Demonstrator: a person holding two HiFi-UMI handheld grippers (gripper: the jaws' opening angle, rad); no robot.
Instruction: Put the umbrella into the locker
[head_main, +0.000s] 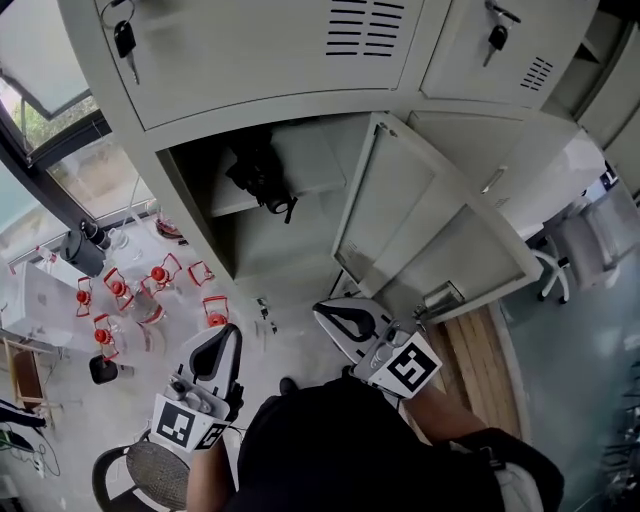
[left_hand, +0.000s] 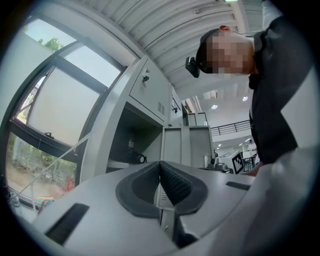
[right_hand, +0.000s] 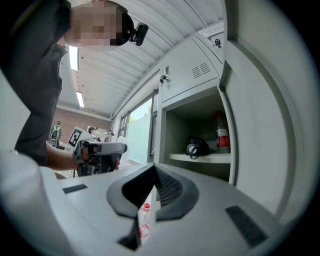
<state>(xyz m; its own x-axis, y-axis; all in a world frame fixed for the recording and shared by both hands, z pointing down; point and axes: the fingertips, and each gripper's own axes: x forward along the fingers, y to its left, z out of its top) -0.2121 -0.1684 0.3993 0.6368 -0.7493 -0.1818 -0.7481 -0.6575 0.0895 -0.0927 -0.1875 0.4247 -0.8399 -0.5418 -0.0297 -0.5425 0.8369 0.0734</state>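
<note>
In the upper middle of the head view, the umbrella (head_main: 262, 178) lies folded on the shelf (head_main: 310, 165) inside the open locker (head_main: 195, 200), near a bottle (right_hand: 222, 134) that shows in the right gripper view. A loop of the umbrella hangs at the shelf's front edge. I judge it could snag or be dragged off if the door (head_main: 440, 250), standing wide at right, is swung shut carelessly. The left claw (left_hand: 160, 175) is closed tight, pads together with nothing between them. The right claw (right_hand: 154, 176) is likewise pinched shut and empty. Both sit low in the frame, well apart from the umbrella.
</note>
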